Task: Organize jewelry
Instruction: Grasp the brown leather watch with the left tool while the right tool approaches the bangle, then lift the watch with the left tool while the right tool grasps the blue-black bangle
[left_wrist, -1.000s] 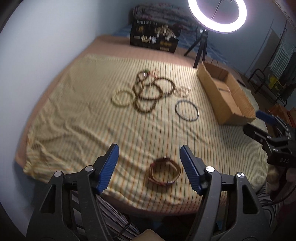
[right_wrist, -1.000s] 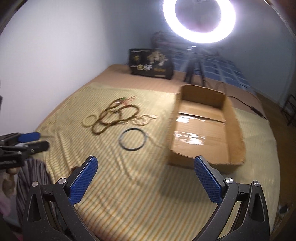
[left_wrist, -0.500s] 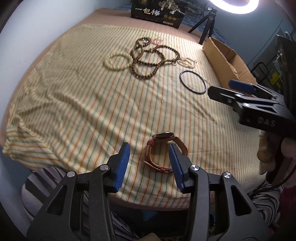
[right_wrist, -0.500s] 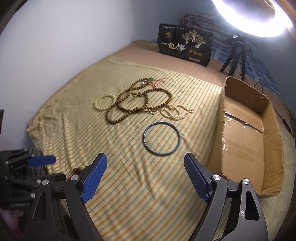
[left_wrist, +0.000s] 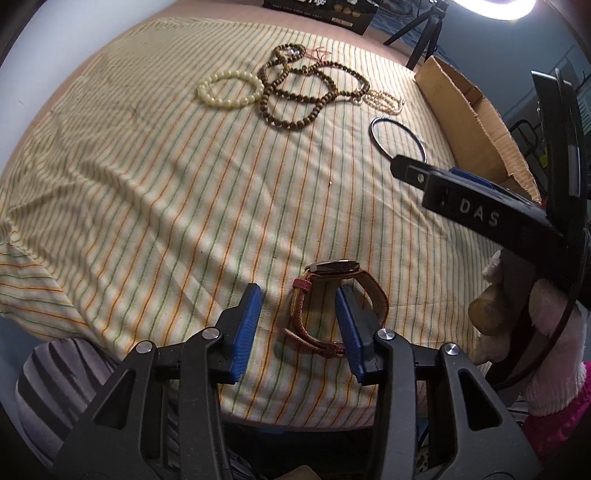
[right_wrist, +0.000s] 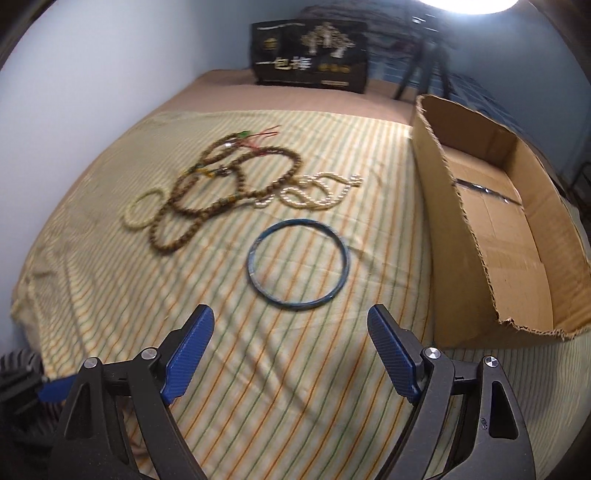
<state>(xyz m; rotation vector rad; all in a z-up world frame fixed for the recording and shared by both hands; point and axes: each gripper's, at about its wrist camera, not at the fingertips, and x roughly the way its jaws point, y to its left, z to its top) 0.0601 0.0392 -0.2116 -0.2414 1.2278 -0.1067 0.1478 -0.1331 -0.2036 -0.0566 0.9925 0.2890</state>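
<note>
Nothing sits in your cardboard box (right_wrist: 517, 221) yet. Your left claw (left_wrist: 299, 321), half open, straddles the watch (left_wrist: 332, 299)'s strap; your right claw (right_wrist: 291, 354) gapes empty, bangle (right_wrist: 297, 262) at 12 o'clock.

The left black gripper with blue pads (left_wrist: 298, 325) is low, jaws partly apart. The right black gripper with blue pads (right_wrist: 291, 354) is wide apart.

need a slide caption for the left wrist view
Left tool open around one side of a red-strapped watch on the striped cloth, bead strands beyond.
</note>
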